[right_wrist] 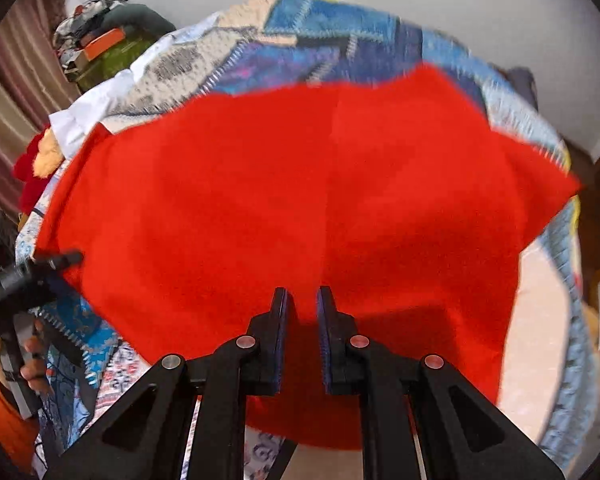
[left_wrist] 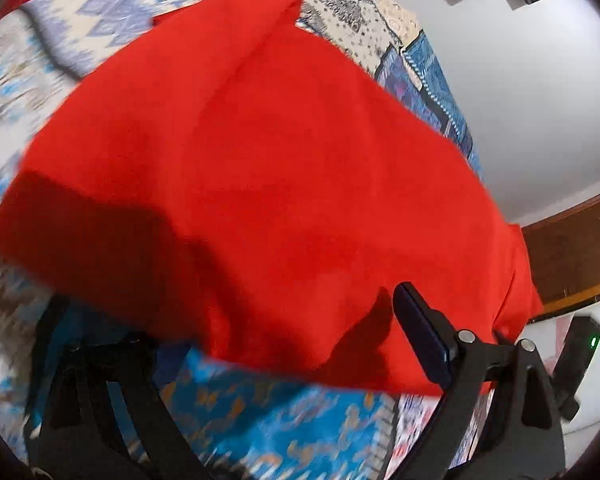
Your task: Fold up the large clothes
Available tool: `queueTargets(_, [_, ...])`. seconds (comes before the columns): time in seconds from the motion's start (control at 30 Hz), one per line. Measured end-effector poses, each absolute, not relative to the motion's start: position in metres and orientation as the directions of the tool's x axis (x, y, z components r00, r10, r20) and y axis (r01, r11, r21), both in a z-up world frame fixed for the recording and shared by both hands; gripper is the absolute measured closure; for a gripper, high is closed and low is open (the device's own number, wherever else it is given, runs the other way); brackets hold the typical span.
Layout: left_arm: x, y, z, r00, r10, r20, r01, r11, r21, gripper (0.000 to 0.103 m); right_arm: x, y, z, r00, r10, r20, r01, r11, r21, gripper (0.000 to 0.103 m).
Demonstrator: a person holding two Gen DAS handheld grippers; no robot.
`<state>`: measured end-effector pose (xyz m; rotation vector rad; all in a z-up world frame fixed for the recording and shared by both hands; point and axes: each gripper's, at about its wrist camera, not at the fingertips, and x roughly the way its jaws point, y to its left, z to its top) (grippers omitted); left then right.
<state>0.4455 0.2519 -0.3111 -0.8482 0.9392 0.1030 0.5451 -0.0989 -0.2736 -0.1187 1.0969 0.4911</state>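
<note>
A large red cloth (left_wrist: 252,168) lies spread over a patterned bedspread (left_wrist: 260,412); it also fills the right wrist view (right_wrist: 300,200). In the left wrist view the cloth's near edge drapes over my left gripper (left_wrist: 256,320); only the right finger (left_wrist: 420,332) shows, the left finger is hidden under the cloth, and the jaws stand wide apart. My right gripper (right_wrist: 303,300) sits at the cloth's near edge with its jaws a narrow gap apart and red cloth between them. The left gripper shows at the left of the right wrist view (right_wrist: 56,260).
The bed (right_wrist: 340,36) carries a blue and white patchwork cover. A pile of clothes and boxes (right_wrist: 100,40) sits at its far left corner. White wall (left_wrist: 520,100) and a brown wooden board (left_wrist: 572,248) lie to the right. A striped curtain (right_wrist: 8,100) hangs left.
</note>
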Motion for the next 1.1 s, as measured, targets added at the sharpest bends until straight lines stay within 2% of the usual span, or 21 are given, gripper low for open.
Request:
queueTargets(0.07, [0.458, 0.249, -0.311, 0.632, -0.26, -0.73, -0.411, 0.686, -0.6, 0.009, 0.547, -0.105, -0.276, 0.355, 0.36, -0.863, -0.44, 0.879, 0.185, 0.094])
queueTargets(0.13, [0.468, 0.25, -0.309, 0.648, -0.226, -0.727, -0.422, 0.689, -0.59, 0.014, 0.549, -0.109, -0.278, 0.34, 0.378, -0.861, -0.449, 0.87, 0.205, 0.094])
queueTargets(0.2, [0.478, 0.254, -0.305, 0.645, -0.177, -0.744, -0.464, 0.683, -0.564, 0.039, 0.55, -0.112, -0.278, 0.332, 0.383, -0.862, -0.449, 0.868, 0.213, 0.094])
queueTargets(0.23, [0.481, 0.26, -0.304, 0.645, -0.161, -0.747, -0.487, 0.667, -0.564, 0.045, 0.55, -0.113, -0.278, 0.33, 0.38, -0.864, -0.451, 0.868, 0.209, 0.094])
queueTargets(0.3, [0.484, 0.272, -0.304, 0.655, -0.16, -0.739, -0.519, 0.615, -0.594, 0.067, 0.55, -0.113, -0.276, 0.321, 0.376, -0.869, -0.452, 0.867, 0.208, 0.094])
queueTargets(0.4, [0.483, 0.279, -0.296, 0.668, -0.155, -0.728, -0.524, 0.597, -0.607, 0.087, 0.549, -0.111, -0.268, 0.293, 0.38, -0.878, -0.446, 0.866, 0.226, 0.094])
queueTargets(0.73, [0.451, 0.249, -0.221, 0.697, -0.022, -0.717, -0.421, 0.797, -0.433, 0.09, 0.539, -0.035, -0.227, 0.232, 0.556, -0.798, -0.514, 0.767, 0.384, 0.094])
queueTargets(0.83, [0.441, 0.246, -0.211, 0.691, 0.025, -0.722, -0.422, 0.825, -0.375, 0.09, 0.536, 0.007, -0.243, 0.153, 0.543, -0.826, -0.539, 0.746, 0.391, 0.094])
queueTargets(0.97, [0.431, 0.24, -0.205, 0.679, 0.101, -0.727, -0.424, 0.863, -0.275, 0.09, 0.528, 0.05, -0.279, 0.116, 0.436, -0.893, -0.586, 0.756, 0.293, 0.094])
queueTargets(1.1, [0.435, 0.231, -0.197, 0.682, 0.147, -0.717, -0.41, 0.888, -0.208, 0.09, 0.527, 0.056, -0.301, 0.043, 0.448, -0.893, -0.585, 0.736, 0.341, 0.094])
